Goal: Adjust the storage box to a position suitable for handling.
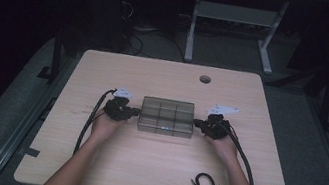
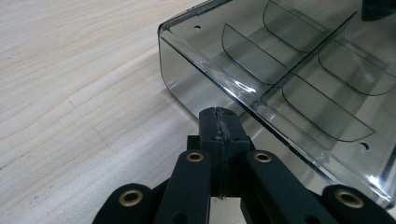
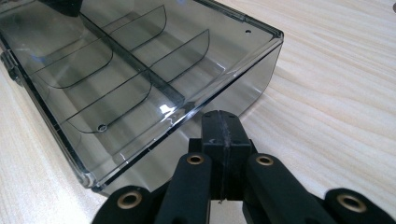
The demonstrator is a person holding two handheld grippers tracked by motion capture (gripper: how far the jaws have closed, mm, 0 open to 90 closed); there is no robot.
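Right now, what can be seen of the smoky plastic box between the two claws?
The box is a shallow, smoke-grey see-through plastic organiser with a closed lid and curved dividers making compartments that look empty. It lies flat at the middle of the wooden table. The shut left claw meets one short end and the shut right claw the other; actual contact looks likely but cannot be confirmed.

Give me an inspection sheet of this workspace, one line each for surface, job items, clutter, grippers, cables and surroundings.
Surface: light wooden table, round hole near the far edge.
Job's things: smoky clear compartment box, lid closed, dividers inside, no contents seen.
Clutter: small black looped cord near the front right.
Grippers: left gripper shut, tip at the box's left end wall; right gripper shut, tip at the box's right end wall.
Cables: left cable and right cable trail back along the forearms.
Surroundings: dark room, white desk frame behind, grey floor.
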